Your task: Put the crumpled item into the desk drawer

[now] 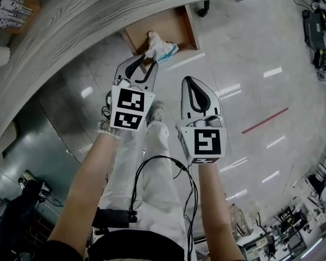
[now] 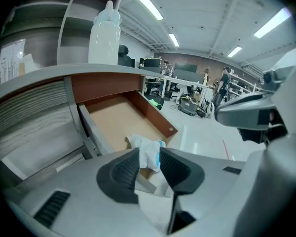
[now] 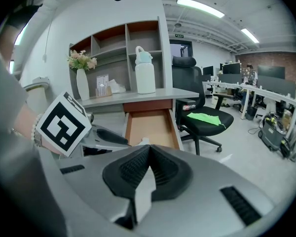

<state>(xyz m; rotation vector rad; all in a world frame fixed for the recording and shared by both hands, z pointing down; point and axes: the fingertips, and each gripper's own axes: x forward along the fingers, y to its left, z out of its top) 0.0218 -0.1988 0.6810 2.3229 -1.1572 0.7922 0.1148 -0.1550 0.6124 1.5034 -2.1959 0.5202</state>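
Head view: drawer [image 1: 190, 30] stands pulled out from under the curved desk [image 1: 70, 26], upper centre of frame. Crumpled item [image 1: 161, 48], white with blue, lies in the drawer close to its front edge. Left gripper [image 1: 144, 64] reaches up-frame on an outstretched forearm, tips just short of the item. Right gripper [image 1: 190, 81] is parallel, centre frame, over bare floor.

Left gripper view: jaws released, spread wide. The item shows in the gap, apparently just beyond the pads, which do not press it. A white bottle [image 2: 104, 33] stands on the desk top, upper left.

Right gripper view: jaws clenched together, nothing between them; the open drawer lies ahead, an office chair [image 3: 200, 115] to its right.

Judgement: release step, item delivered. Next move calls for backing the left gripper straight out without snagging the item, which sits near the edge.
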